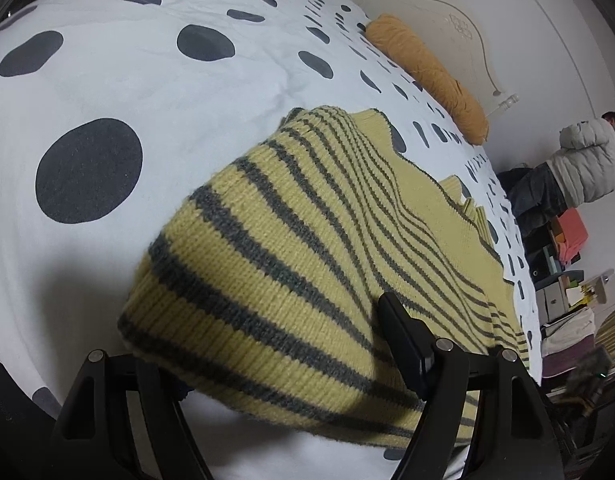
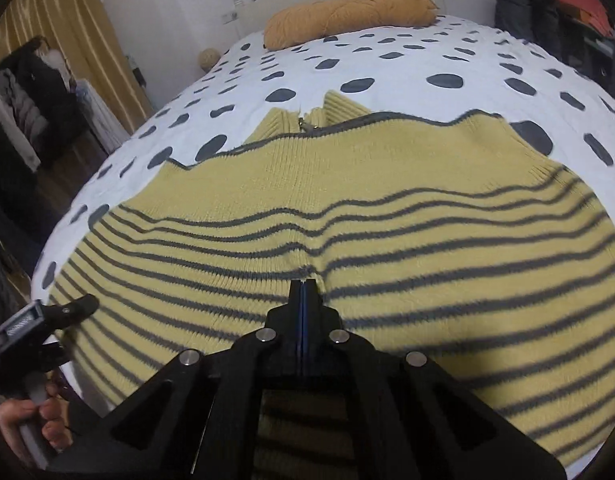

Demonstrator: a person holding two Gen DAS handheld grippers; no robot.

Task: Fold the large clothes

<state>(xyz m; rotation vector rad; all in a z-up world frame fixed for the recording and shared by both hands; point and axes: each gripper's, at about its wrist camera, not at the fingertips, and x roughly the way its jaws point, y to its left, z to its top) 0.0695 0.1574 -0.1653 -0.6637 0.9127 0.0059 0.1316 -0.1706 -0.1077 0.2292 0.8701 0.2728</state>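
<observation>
A yellow knit sweater with grey stripes lies spread on a bed with a white, dark-spotted cover, its zip collar pointing toward the pillow. My right gripper is shut, its tips pinching a pucker of fabric in the striped middle. In the left wrist view a folded, ribbed edge of the sweater lies across my left gripper. That gripper stands open: one finger rests above the knit, and the other is hidden under it. It also shows at the sweater's left edge as the left gripper, held by a hand.
An orange pillow lies by the white headboard. A person in a pale puffer jacket bends beside the bed near stacked boxes. Hanging clothes and a gold curtain stand on the other side.
</observation>
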